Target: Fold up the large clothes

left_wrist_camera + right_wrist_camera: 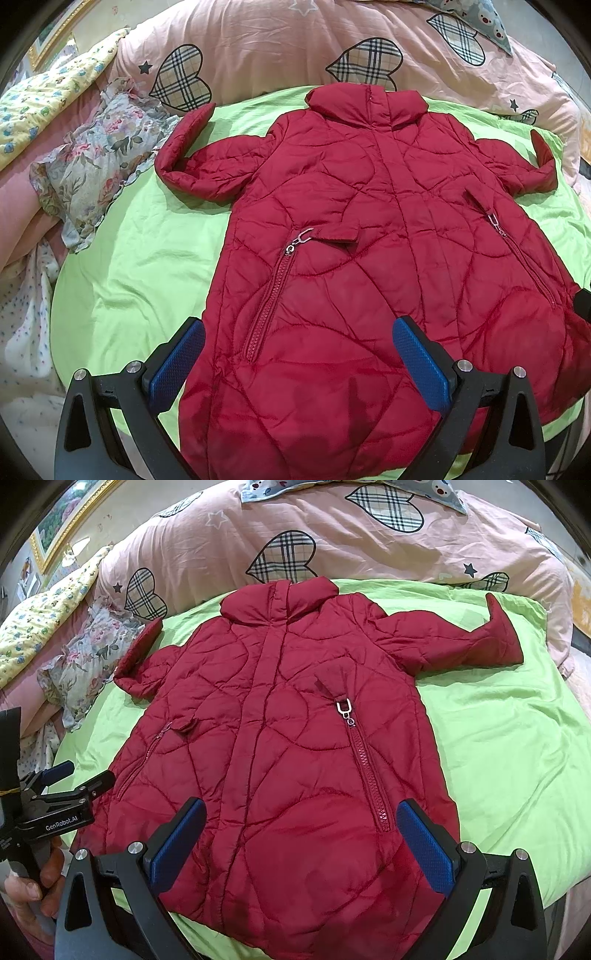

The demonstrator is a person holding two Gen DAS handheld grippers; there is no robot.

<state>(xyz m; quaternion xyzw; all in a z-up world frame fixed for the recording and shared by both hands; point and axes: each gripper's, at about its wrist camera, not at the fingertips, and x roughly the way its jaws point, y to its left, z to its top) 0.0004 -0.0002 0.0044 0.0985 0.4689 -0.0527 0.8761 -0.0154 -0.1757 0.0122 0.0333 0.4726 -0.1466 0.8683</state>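
- Red quilted coat (354,236) lies flat, front up, on the green sheet (140,280) of the bed, collar towards the pink duvet (280,48) — spread out so I can fold it cleanly.
- Sleeves out to both sides, cuffs turned up.
- My left gripper (299,354) hangs released over the hem, grasping nothing.
- Right gripper (301,836) likewise spread wide, empty, over the right hem.
- First fold not yet begun, I'd say.
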